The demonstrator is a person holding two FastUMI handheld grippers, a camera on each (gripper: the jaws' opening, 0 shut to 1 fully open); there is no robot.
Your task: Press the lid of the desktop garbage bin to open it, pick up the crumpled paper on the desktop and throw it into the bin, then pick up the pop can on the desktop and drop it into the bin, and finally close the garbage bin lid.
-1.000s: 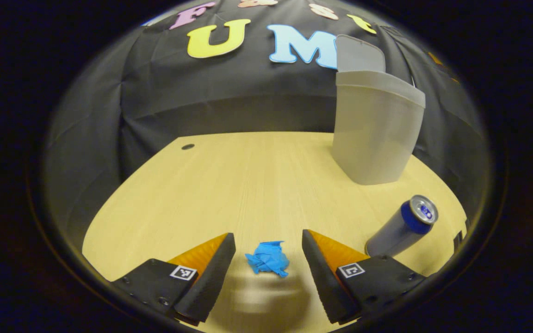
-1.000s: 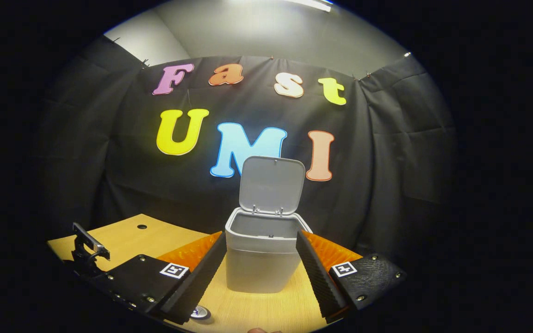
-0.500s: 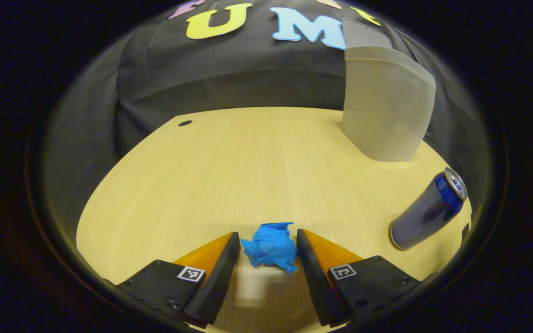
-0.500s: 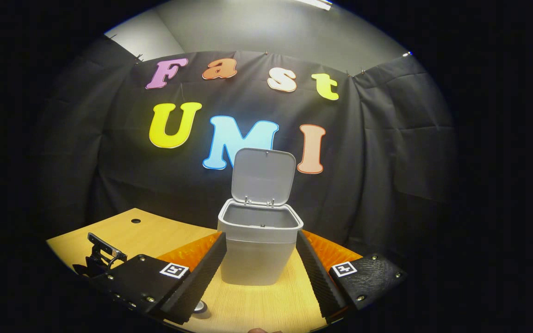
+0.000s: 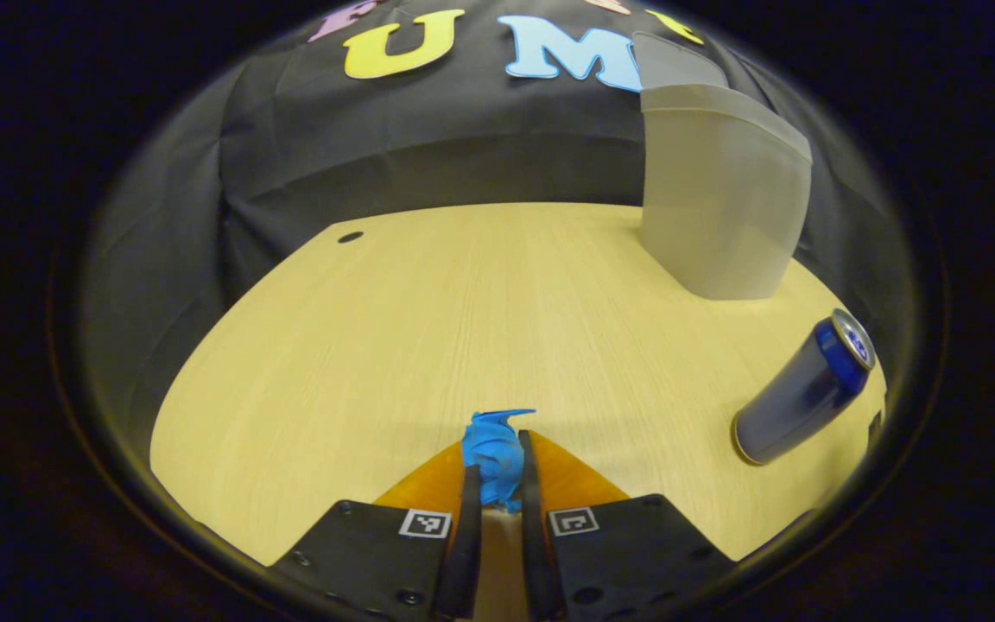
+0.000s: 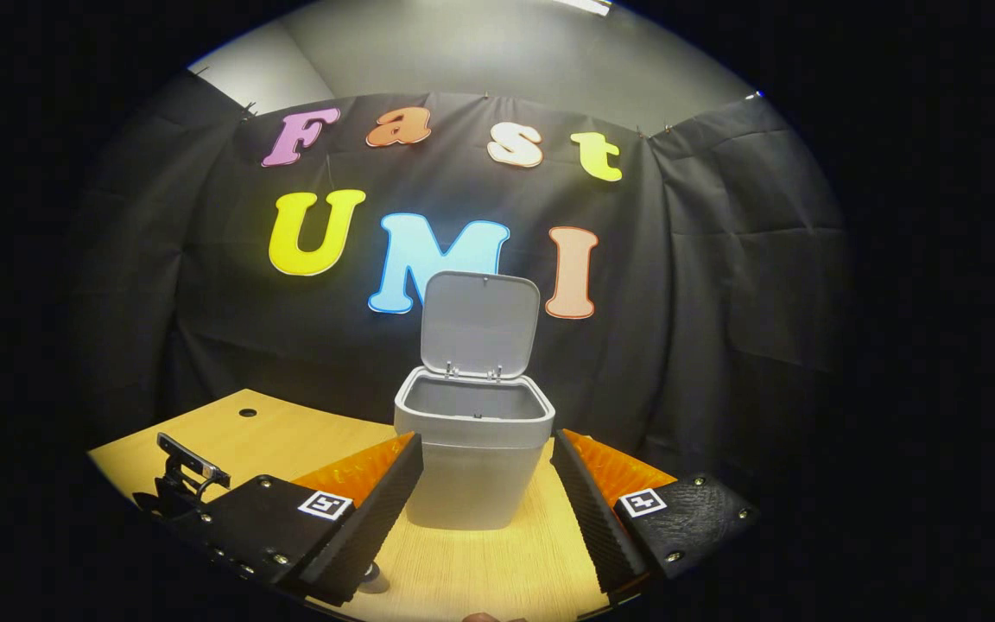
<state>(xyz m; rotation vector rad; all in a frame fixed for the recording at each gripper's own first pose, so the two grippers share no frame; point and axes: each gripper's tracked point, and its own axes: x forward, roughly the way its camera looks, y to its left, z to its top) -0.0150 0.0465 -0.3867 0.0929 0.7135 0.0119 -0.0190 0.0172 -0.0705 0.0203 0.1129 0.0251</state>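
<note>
In the left gripper view, my left gripper (image 5: 495,471) is shut on the blue crumpled paper (image 5: 492,453), down at the wooden desktop (image 5: 428,328). The blue pop can (image 5: 801,390) stands to its right, and the grey bin (image 5: 722,199) sits at the far right. In the right gripper view, the grey bin (image 6: 467,462) stands on the desktop with its lid (image 6: 478,324) raised upright. My right gripper (image 6: 484,492) hangs open in front of the bin, nothing between its fingers. The top of the pop can (image 6: 370,577) peeks out below its left finger.
The left gripper's body (image 6: 182,479) shows at the lower left of the right gripper view. A small round hole (image 5: 350,237) marks the desktop's far left corner. Black cloth closes off the back of the booth.
My left gripper has closed its fingers onto the blue crumpled paper. The right gripper has drifted slightly, so the bin sits a little more to the left in its view.
</note>
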